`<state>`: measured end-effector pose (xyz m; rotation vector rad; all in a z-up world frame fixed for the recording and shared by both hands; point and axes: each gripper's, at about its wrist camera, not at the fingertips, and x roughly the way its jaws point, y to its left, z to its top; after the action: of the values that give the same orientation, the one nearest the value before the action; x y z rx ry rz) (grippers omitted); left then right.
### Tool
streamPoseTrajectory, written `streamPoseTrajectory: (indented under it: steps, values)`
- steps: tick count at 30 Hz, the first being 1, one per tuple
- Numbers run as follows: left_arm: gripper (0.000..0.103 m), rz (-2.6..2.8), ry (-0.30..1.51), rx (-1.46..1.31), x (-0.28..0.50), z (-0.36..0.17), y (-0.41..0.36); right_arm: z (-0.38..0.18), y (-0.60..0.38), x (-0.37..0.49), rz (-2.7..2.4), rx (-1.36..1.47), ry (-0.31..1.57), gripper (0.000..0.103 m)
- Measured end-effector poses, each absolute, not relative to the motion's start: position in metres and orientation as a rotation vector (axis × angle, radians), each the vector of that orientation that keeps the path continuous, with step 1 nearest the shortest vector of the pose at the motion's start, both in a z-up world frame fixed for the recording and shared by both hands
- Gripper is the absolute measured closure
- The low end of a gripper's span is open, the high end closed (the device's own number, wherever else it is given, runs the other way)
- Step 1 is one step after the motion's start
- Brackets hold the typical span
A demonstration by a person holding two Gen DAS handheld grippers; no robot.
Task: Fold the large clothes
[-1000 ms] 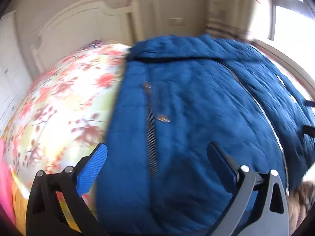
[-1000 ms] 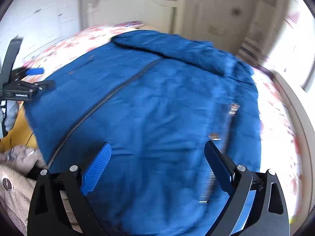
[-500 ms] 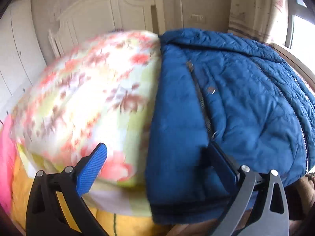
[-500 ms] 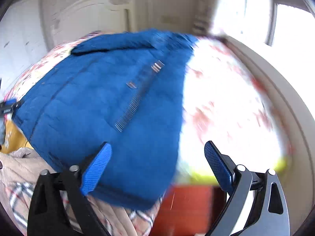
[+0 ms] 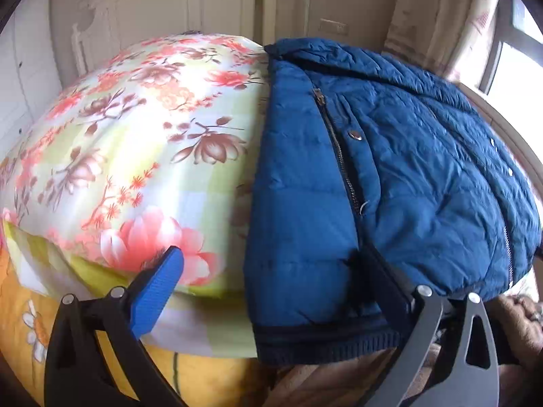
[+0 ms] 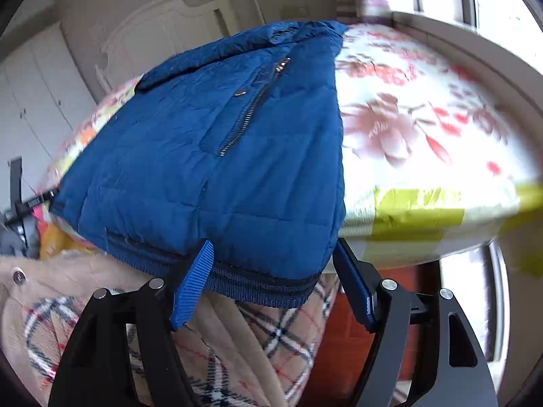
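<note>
While both grippers straddle the near hem corners of the blue jacket point(image 5: 390, 176), the left gripper point(image 5: 271, 281) gaping and the right gripper point(image 6: 275, 281) closing without yet pinching, the next move is probably clamping both corners.

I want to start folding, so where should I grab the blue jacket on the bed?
Probably take the blue jacket by its ribbed hem, at the two bottom corners, coming from the bed's foot. The hem hangs over the edge, free of the floral bedspread, so jaws can straddle it.

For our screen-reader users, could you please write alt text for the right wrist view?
The right gripper is closing its jaws around the hem corner of a blue quilted jacket lying on a floral bedspread; a beige plaid garment lies below.
</note>
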<state>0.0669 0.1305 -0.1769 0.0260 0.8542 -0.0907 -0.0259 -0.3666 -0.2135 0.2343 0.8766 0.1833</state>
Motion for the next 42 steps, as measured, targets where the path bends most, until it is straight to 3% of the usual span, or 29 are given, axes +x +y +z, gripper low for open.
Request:
streamPoseTrajectory:
  steps: [2, 4, 5, 6, 7, 8, 11, 21, 25, 29, 35, 37, 38, 39, 41, 42]
  values:
    - [0.002, -0.088, 0.868, 0.024, 0.068, -0.176, 0.128, -0.216, -0.368, -0.025, 0.190, 0.255, 0.873, 0.032]
    - [0.018, -0.137, 0.859, 0.031, 0.065, -0.173, 0.125, -0.215, -0.366, -0.027, 0.217, 0.252, 0.864, 0.040]
    - [0.045, -0.176, 0.854, 0.033, 0.062, -0.171, 0.122, -0.214, -0.364, -0.029, 0.219, 0.233, 0.859, 0.049]
    - [0.064, -0.217, 0.854, 0.030, 0.058, -0.168, 0.118, -0.213, -0.362, -0.032, 0.227, 0.214, 0.852, 0.057]
    - [0.070, -0.217, 0.844, 0.040, 0.054, -0.165, 0.114, -0.210, -0.361, -0.035, 0.235, 0.206, 0.843, 0.062]
    - [0.086, -0.214, 0.832, 0.053, 0.051, -0.163, 0.111, -0.208, -0.360, -0.038, 0.238, 0.195, 0.831, 0.070]
    - [0.092, -0.227, 0.780, 0.059, 0.035, -0.151, 0.108, -0.195, -0.358, -0.053, 0.265, 0.164, 0.776, 0.086]
    - [0.092, -0.382, 0.591, -0.147, -0.052, -0.071, 0.145, -0.077, -0.359, -0.134, 0.382, 0.184, 0.393, 0.092]
    - [0.092, -0.452, 0.478, -0.307, -0.036, -0.034, 0.171, -0.027, -0.350, -0.111, 0.391, 0.119, 0.275, 0.094]
    - [0.092, -0.516, 0.436, -0.425, 0.043, 0.007, 0.178, 0.019, -0.352, -0.042, 0.357, 0.076, 0.222, 0.094]
    - [0.086, -0.388, 0.631, -0.531, 0.241, 0.029, 0.155, 0.047, -0.391, 0.161, 0.198, 0.227, 0.393, 0.095]
    - [0.071, -0.311, 0.717, -0.546, 0.301, 0.016, 0.152, 0.033, -0.413, 0.220, 0.133, 0.296, 0.495, 0.088]
    - [0.041, -0.177, 0.719, -0.525, 0.325, 0.011, 0.158, 0.022, -0.425, 0.248, 0.107, 0.321, 0.566, 0.080]
    - [0.026, -0.059, 0.697, -0.506, 0.341, 0.005, 0.166, 0.009, -0.435, 0.268, 0.080, 0.337, 0.620, 0.054]
    - [0.026, -0.036, 0.693, -0.507, 0.358, -0.005, 0.180, -0.012, -0.445, 0.279, 0.097, 0.352, 0.653, 0.017]
    - [0.026, -0.056, 0.707, -0.502, 0.364, -0.011, 0.185, -0.020, -0.449, 0.278, 0.123, 0.350, 0.657, 0.016]
